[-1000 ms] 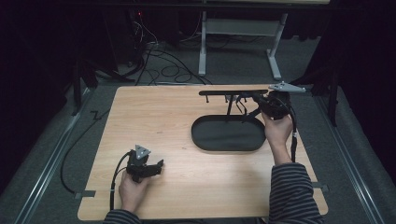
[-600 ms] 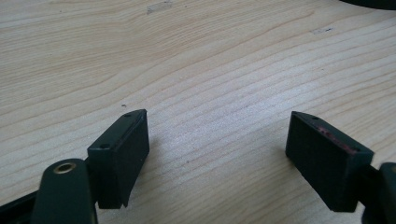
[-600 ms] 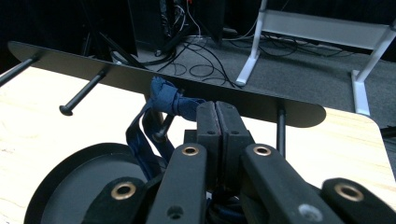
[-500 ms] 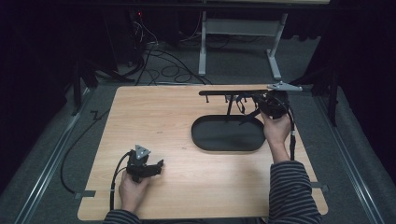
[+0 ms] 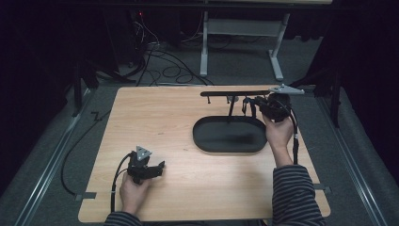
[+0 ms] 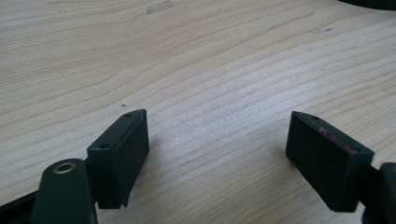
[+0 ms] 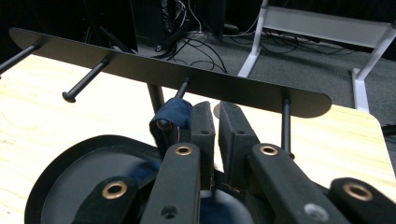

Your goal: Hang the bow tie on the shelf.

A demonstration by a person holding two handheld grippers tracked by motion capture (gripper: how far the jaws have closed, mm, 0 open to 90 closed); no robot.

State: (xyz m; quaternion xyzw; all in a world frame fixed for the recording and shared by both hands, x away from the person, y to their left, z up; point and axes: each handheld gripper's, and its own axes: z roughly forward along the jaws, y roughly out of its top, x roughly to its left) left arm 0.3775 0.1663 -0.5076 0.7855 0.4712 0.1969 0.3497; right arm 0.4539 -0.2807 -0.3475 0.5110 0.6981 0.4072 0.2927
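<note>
Blue cloth (image 7: pixel 172 117) was hung on a rack (image 7: pixel 140 65) peg; right gripper (image 7: pixel 215 122) jaws were just opening beside it. Release should be finished before withdrawal. Left gripper (image 6: pixel 219 154) sat open, idle.

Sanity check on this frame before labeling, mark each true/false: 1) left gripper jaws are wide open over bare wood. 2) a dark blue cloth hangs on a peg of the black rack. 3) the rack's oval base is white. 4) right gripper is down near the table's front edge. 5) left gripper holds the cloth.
1) True: the left gripper has its jaws spread apart, with bare wooden table between them.
2) True: the dark blue cloth sits on a peg of the rack.
3) False: the oval base is black.
4) False: the right gripper is at the rack, on the far right side.
5) False: it holds nothing.
</note>
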